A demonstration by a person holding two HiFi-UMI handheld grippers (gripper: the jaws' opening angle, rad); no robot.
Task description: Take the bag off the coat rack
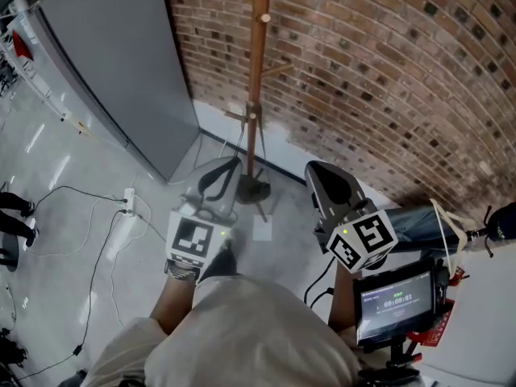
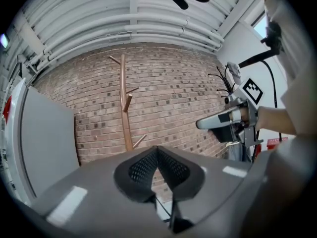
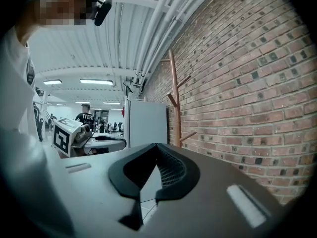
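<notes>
Coat rack [image 1: 257,63] upright, long axis vertical, before brick wall [image 1: 387,71]

Brown coat rack [image 1: 258,71], mottled red-brown brick wall [image 1: 387,71].

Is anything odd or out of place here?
The wooden coat rack by the brick wall is bare: no bag hangs on its pegs in any view. The left gripper and right gripper are shut, holding nothing.

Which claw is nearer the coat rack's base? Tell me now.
Left. The left claw sits just left of the coat rack base; the right claw is farther off to its right.
</notes>
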